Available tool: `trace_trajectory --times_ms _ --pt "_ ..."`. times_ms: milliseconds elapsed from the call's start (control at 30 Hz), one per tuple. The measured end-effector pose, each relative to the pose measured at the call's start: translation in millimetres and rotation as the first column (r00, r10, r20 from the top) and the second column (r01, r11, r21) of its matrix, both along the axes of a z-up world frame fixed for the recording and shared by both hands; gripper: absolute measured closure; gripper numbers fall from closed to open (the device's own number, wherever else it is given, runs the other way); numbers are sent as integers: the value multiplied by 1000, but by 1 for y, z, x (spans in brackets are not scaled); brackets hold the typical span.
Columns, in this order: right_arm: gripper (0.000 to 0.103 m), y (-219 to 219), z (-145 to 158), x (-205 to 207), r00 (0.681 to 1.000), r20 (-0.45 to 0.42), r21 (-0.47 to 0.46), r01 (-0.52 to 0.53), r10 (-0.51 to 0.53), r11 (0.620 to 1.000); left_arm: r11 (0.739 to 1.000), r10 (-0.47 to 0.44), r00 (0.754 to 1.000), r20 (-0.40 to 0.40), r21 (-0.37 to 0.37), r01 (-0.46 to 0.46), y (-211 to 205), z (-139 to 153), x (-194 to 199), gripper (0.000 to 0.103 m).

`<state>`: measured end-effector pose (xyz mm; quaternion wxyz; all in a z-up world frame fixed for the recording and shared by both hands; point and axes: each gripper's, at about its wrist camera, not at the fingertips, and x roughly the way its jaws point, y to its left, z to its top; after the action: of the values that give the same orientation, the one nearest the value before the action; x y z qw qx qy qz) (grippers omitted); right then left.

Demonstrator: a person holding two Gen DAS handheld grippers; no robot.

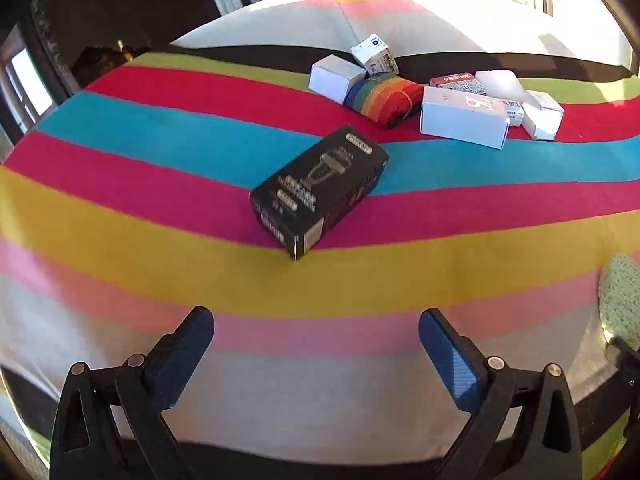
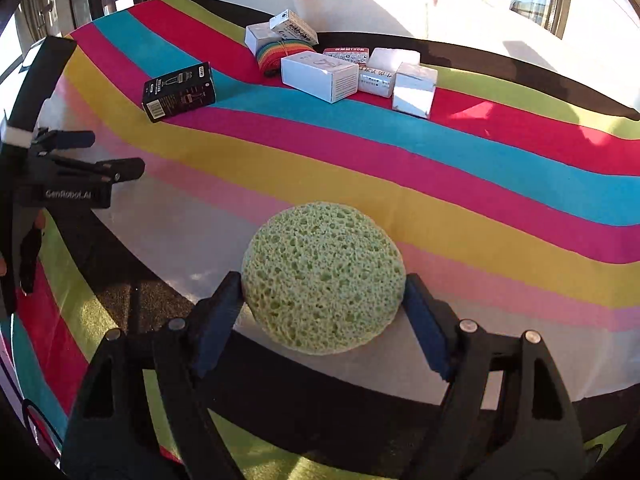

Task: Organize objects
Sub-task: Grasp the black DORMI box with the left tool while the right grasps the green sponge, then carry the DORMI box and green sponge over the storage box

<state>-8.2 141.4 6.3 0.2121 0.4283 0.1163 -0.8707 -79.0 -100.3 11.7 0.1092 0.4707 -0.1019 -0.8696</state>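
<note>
My right gripper (image 2: 322,282) is shut on a round green sponge (image 2: 320,268), its pads pressing on both sides just above the striped cloth (image 2: 480,184). The sponge's edge (image 1: 620,292) also shows at the right of the left wrist view. A black printed box (image 1: 320,188) lies flat and askew on the cloth ahead of my left gripper (image 1: 316,316), which stands wide open with nothing between its fingers. In the right wrist view that gripper (image 2: 108,154) sits at the left, short of the black box (image 2: 180,90).
A cluster sits at the back of the cloth: a long white box (image 1: 464,116), a rainbow-coloured roll (image 1: 384,96), several small white boxes such as one (image 2: 414,90), and a red-topped box (image 2: 346,54). Windows and dark frames lie beyond.
</note>
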Motion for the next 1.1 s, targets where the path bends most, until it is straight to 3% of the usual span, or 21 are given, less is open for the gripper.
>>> trace_trajectory --times_ms 67,167,233,300,333,367,467,533,600,733,800,833,900,933,1033,1100 --pt "21 -1 -1 -4 1000 -2 -3 1 -1 1000 993 -59 998 18 -104 60 6 0 -24 0" --pt "21 -2 -5 -8 1000 -4 -5 3 -3 1000 959 -125 990 68 -247 138 14 -7 -51 0" --pt "21 -2 -5 -8 1000 -6 -6 6 -6 1000 947 -168 983 74 -264 182 17 -9 -61 0" --pt "21 -2 -5 -8 1000 -6 -7 8 -8 1000 960 -180 982 65 -207 189 18 -7 -61 24" --pt "21 -2 -5 -9 1000 -6 -8 8 -8 1000 970 -157 986 49 -178 163 18 -5 -59 53" --pt "21 -2 -5 -8 1000 -6 -8 8 -8 1000 981 -131 991 27 -139 134 19 -3 -53 58" --pt "21 -1 -5 -8 1000 -6 -9 8 -8 1000 995 -77 997 -18 54 78 24 5 -19 60" --pt "21 -2 -5 -8 1000 -7 -8 8 -9 1000 983 -27 1000 -13 181 29 28 7 13 61" --pt "21 -2 -5 -8 1000 -8 -6 8 -8 1000 970 7 1000 -3 243 -7 42 9 47 61" --pt "21 -3 -5 -8 1000 -9 -4 6 -6 1000 969 -26 999 -29 245 32 67 8 89 60" --pt "21 -3 -5 -7 1000 -9 -4 7 -7 1000 977 -38 998 -54 208 49 75 7 94 51" --pt "21 -3 -5 -7 1000 -10 -4 7 -7 1000 982 -34 997 -66 185 46 76 6 91 41" --pt "21 -3 -5 -7 1000 -9 -4 7 -7 1000 985 -16 995 -95 168 31 73 6 85 39" --pt "21 -3 -5 -6 1000 -9 -5 6 -6 1000 984 -8 995 -100 176 25 71 5 81 39" --pt "21 -3 -5 -6 1000 -9 -5 6 -6 1000 975 12 996 -91 221 9 64 -2 74 62" --pt "21 -3 -5 -6 1000 -9 -5 7 -7 1000 978 13 994 -111 207 11 68 -4 80 63"
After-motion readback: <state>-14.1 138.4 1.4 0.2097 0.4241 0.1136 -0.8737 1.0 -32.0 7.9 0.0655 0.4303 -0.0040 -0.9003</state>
